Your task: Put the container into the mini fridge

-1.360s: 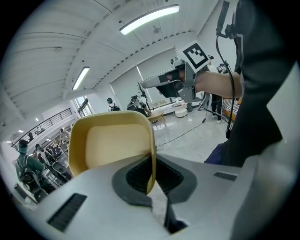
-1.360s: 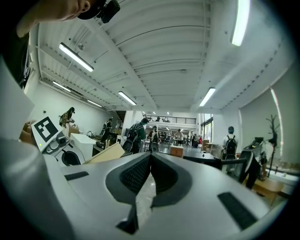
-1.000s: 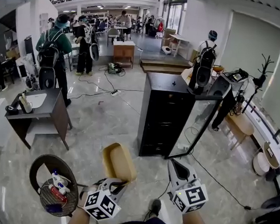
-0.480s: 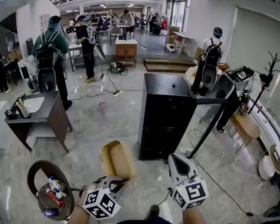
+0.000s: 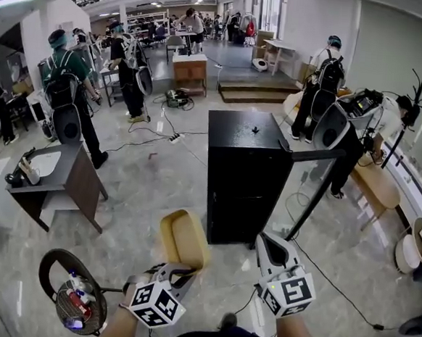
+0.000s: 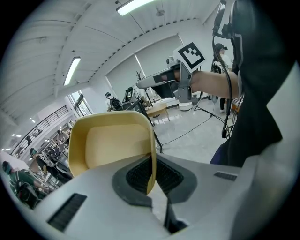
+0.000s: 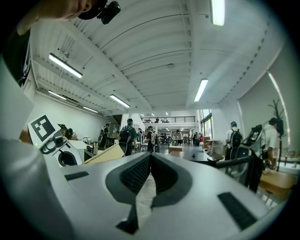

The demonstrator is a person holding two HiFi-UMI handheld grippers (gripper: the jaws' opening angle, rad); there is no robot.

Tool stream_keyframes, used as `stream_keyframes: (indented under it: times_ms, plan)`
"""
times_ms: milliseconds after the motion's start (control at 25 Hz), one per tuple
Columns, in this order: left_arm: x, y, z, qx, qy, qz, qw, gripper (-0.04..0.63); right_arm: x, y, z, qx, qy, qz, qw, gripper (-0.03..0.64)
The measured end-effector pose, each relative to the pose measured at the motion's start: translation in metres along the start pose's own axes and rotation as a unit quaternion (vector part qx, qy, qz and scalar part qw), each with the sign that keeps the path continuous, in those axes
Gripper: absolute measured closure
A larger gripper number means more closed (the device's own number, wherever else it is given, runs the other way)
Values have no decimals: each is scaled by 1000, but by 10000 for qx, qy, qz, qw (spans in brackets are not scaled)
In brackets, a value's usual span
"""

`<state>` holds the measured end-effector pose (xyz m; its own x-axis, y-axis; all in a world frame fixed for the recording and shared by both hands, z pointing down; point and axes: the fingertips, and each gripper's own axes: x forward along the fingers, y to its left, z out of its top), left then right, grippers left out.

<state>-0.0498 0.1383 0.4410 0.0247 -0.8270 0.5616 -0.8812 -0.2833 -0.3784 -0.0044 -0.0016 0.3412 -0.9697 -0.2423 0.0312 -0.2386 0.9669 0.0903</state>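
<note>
A tan, open-topped plastic container (image 5: 183,239) is held up in front of me by its rim, with my left gripper (image 5: 177,270) shut on it. In the left gripper view the container (image 6: 110,143) has one wall pinched between the jaws of the left gripper (image 6: 151,177). My right gripper (image 5: 268,241) is shut and holds nothing; its own view shows the right gripper (image 7: 149,161) with its jaws together. The black mini fridge (image 5: 245,175) stands on the floor ahead. Its glass door (image 5: 309,192) is swung open to the right.
A dark desk (image 5: 59,179) stands at the left. A round wire basket (image 5: 72,297) with small items sits on the floor by my left arm. Cables cross the floor. Several people with backpacks stand behind; one person (image 5: 347,142) bends beside the fridge door. A bench (image 5: 378,189) stands at the right.
The fridge has come nearer and more central in the head view. Both grippers keep their places, the left still holding the container. People in the background have shifted.
</note>
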Motion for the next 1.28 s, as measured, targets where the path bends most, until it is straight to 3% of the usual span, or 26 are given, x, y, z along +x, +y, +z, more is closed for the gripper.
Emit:
stream_keyframes:
  times_ms: [560, 760, 1280]
  plan:
    - [101, 19, 89, 292, -60, -78, 9995, 584, -2, -112, -6, -92, -64, -17, 9999, 600]
    - [130, 16, 111, 353, -99, -266, 9990, 584, -12, -143, -14, -22, -45, -162, 9999, 600]
    - [192, 24, 116, 614, -54, -765, 9952, 583, -4, -185, -27, -40, 82, -567, 9983, 600]
